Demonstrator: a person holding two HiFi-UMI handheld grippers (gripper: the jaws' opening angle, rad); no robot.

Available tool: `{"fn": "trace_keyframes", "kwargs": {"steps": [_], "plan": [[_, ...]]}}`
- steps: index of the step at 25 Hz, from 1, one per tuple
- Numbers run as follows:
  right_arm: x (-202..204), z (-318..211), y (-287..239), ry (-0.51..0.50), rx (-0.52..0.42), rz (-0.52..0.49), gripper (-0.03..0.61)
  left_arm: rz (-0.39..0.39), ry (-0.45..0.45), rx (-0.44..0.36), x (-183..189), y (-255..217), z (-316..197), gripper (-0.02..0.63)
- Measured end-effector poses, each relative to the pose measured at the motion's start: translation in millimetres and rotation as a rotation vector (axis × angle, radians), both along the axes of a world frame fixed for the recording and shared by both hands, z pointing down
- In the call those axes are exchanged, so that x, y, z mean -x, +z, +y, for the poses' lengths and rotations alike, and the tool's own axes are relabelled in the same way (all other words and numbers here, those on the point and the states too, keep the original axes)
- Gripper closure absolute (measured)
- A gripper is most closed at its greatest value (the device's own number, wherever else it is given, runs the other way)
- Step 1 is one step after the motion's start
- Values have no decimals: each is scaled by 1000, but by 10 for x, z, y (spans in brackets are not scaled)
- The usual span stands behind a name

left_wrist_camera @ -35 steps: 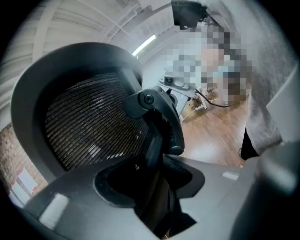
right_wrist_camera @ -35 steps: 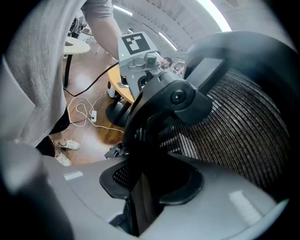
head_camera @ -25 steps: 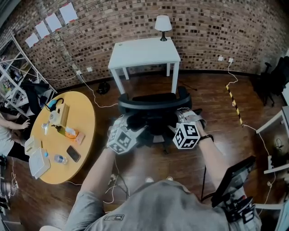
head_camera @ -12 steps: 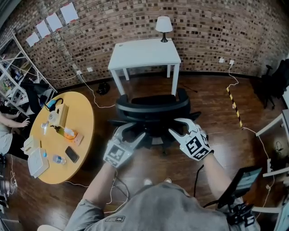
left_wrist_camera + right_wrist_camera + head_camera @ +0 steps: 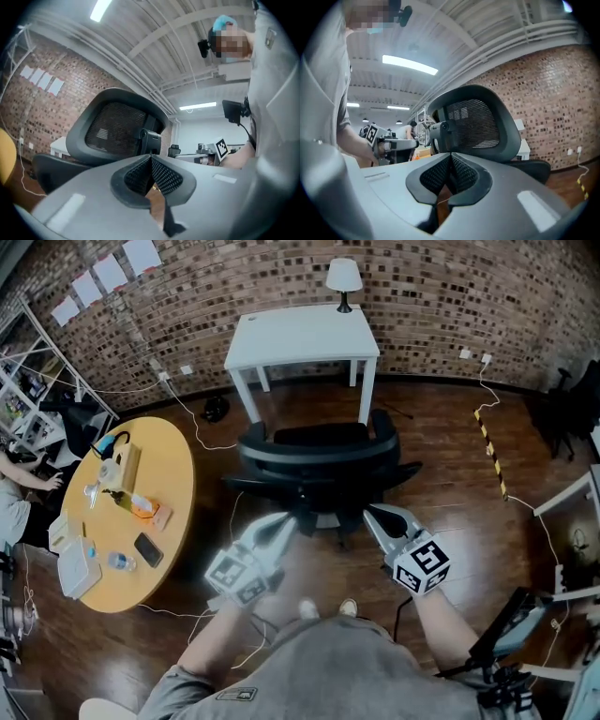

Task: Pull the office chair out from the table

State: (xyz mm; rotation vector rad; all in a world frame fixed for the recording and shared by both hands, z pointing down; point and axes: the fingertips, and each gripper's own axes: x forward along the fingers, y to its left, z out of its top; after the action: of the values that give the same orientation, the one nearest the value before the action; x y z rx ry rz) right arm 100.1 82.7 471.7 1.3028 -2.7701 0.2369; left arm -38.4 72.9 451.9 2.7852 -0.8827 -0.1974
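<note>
Since the earlier frame, both grippers have been drawn back from the office chair (image 5: pixel 319 460) towards the person, and the chair's backrest has been let go. The left gripper (image 5: pixel 279 527) and right gripper (image 5: pixel 377 517) are now held just short of the backrest. The fingers (image 5: pixel 165 177) of each are pressed together with nothing between them.

The chair is seen standing on the wooden floor (image 5: pixel 450 493) in front of the white worktop (image 5: pixel 300 334), clear of its legs. The pulling step is therefore judged finished or nearly so. If more clearance were wanted, the fingers would have to be opened and the backrest's upper rim taken again.

The backrest (image 5: pixel 471 124) is formed as a curved black plastic frame filled with fine mesh. The finger pads are dark and cross-ribbed, set in smooth grey housings. The worktop is flat, matt and square-edged on straight legs, with a small shaded lamp (image 5: pixel 344 277) carried at its rear edge. The floor is of glossy dark planks.
</note>
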Motion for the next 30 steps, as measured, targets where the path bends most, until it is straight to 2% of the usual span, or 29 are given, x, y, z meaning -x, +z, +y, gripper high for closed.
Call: {"fn": "trace_keyframes", "kwargs": {"steps": [4,7,15,21,30], "plan": [[33,64,-11,17,47,-115,565,19,0,62,23,63,104,612],[119,106,-29,6,58,-144,565,8,8,77,35,128,159,612],[407,220,-77,-66,22,-79,565,29,4,71,52,58,170,612],[480,233,-58,-72,25,-75,566,18,-23,63,167,108,93,612],[484,168,-72,-90,16,-62,566,21,-26,55,136,64,-24,612]]}}
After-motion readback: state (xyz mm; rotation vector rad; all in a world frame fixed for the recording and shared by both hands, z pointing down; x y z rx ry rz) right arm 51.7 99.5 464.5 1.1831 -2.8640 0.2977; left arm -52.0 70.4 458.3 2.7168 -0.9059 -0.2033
